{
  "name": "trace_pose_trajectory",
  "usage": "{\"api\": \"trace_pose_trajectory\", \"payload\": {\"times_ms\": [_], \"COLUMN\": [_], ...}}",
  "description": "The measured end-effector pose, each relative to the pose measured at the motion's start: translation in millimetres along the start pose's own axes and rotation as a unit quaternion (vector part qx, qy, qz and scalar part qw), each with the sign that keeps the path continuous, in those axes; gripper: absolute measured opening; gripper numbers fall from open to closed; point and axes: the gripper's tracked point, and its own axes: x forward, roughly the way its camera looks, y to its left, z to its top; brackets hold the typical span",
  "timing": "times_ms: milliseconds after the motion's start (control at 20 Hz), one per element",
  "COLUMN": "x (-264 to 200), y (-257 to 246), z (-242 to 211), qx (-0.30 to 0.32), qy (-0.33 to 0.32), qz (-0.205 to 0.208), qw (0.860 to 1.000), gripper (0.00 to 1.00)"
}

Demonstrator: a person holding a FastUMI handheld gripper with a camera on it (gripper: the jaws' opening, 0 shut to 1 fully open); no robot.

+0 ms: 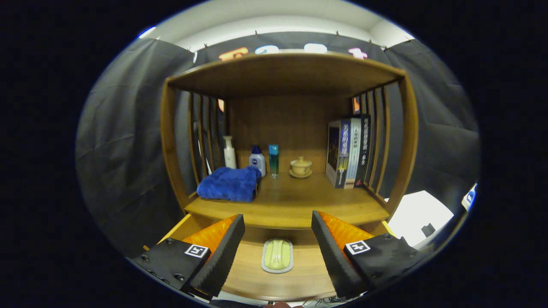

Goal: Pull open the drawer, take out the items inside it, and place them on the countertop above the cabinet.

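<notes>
The gripper (pixel 278 252) hangs over the pulled-out drawer (pixel 248 278) with its fingers (pixel 222 252) spread wide and holding nothing; the soap dish (pixel 277 256) lies flat on the drawer floor between them, close to the drawer's back edge under the lip of the bench (pixel 291 214). The main risk, as I judge it, is the grasp itself: the dish is low and smooth-rimmed, so fingers that close too high could slide off it or tip it, and whatever sits in it could spill out. A lift taken straight up may also knock the dish against the overhanging front edge of the bench. On the bench, the blue towel (pixel 229 184) fills the front-left corner, and the bottles (pixel 257 160), the lidded cup (pixel 301 167) and the books (pixel 346 154) stand along the back and right side, so a careless set-down could nudge them. The drawer's front edge and both front corners are covered by the fingers, so other items may lie there; what the dish holds looks like a pale bar, perhaps soap.
</notes>
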Motion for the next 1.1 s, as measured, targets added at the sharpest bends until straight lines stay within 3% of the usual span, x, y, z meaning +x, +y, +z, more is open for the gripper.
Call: {"api": "trace_pose_trajectory", "payload": {"times_ms": [250, 400, 550, 800, 1100], "x": [60.9, 69.3, 77.3, 90.2, 102.4], "y": [-11.7, -7.5, -2.8, -1.4, -6.7], "z": [-65.8, -106.6, -122.9, -134.8, -148.0], "qx": [0.017, 0.042, 0.059, 0.048, 0.042], "qy": [0.14, 0.229, 0.269, 0.313, 0.337], "qz": [-0.001, 0.006, 0.006, -0.005, -0.023], "qw": [0.99, 0.972, 0.961, 0.949, 0.94], "gripper": [1.0, 0.99, 0.91, 0.9, 0.66]}}
